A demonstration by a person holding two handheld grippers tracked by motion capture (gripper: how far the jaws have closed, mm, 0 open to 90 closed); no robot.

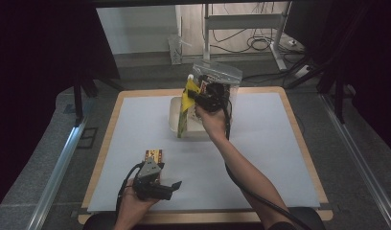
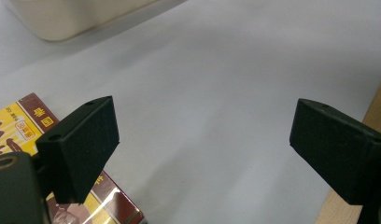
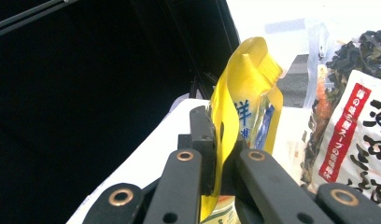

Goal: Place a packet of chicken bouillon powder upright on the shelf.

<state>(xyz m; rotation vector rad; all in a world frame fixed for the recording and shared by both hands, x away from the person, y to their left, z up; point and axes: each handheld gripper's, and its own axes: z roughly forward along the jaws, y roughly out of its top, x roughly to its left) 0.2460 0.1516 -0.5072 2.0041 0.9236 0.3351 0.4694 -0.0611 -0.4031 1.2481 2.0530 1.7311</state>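
The right claw (image 3: 221,172) is clamped on the yellow pouch (image 3: 244,107), held over the white bin (image 1: 173,115) at the tabletop's (image 1: 260,158) 12 o'clock. The left claw (image 2: 202,144) gapes wide, gripping nothing, at 7 o'clock beside a red-yellow box (image 2: 20,126).

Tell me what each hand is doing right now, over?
Right tool shut on yellow pouch, held over the white tub. Left tool open, idle beside the red-and-yellow box. Clear seaweed bag crowds the pouch.

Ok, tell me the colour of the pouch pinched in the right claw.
Yellow, with blue lettering; the pouch shows best in the right gripper view.
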